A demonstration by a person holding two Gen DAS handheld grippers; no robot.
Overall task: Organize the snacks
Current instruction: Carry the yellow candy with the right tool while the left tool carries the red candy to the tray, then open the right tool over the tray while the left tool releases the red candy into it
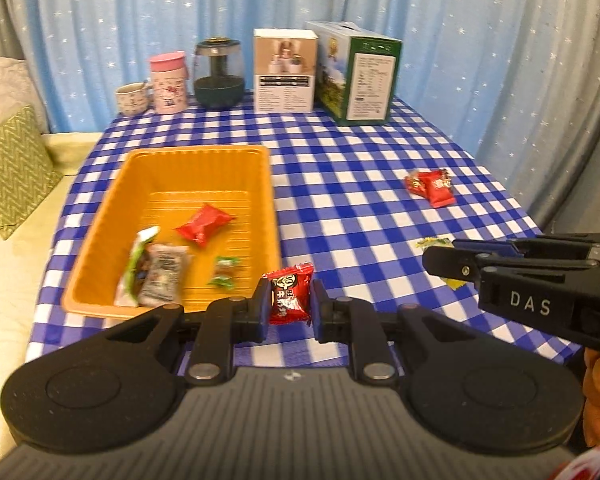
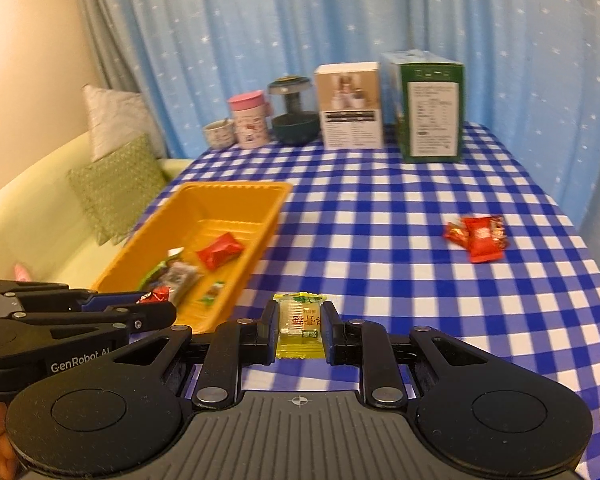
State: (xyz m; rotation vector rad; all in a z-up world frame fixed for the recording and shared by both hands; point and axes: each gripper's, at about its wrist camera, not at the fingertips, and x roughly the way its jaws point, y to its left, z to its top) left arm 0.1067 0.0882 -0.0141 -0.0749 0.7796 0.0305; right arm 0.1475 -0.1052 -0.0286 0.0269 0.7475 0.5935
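Blue-checked cloth is covering the tabletop, where the left hand-held gripper is clenching a red candy just beside the orange tray. The right hand-held gripper is gripping a yellow candy. Two red packets are lying well apart on the cloth, boxes standing behind.

An orange tray sits on the left of the table, holding a red packet, a grey packet beside a green-edged one, and a small green candy. Two red packets lie touching, well apart to the right. A red candy is upright between the left gripper fingers, near the tray's corner; a yellow candy is between the right gripper fingers.
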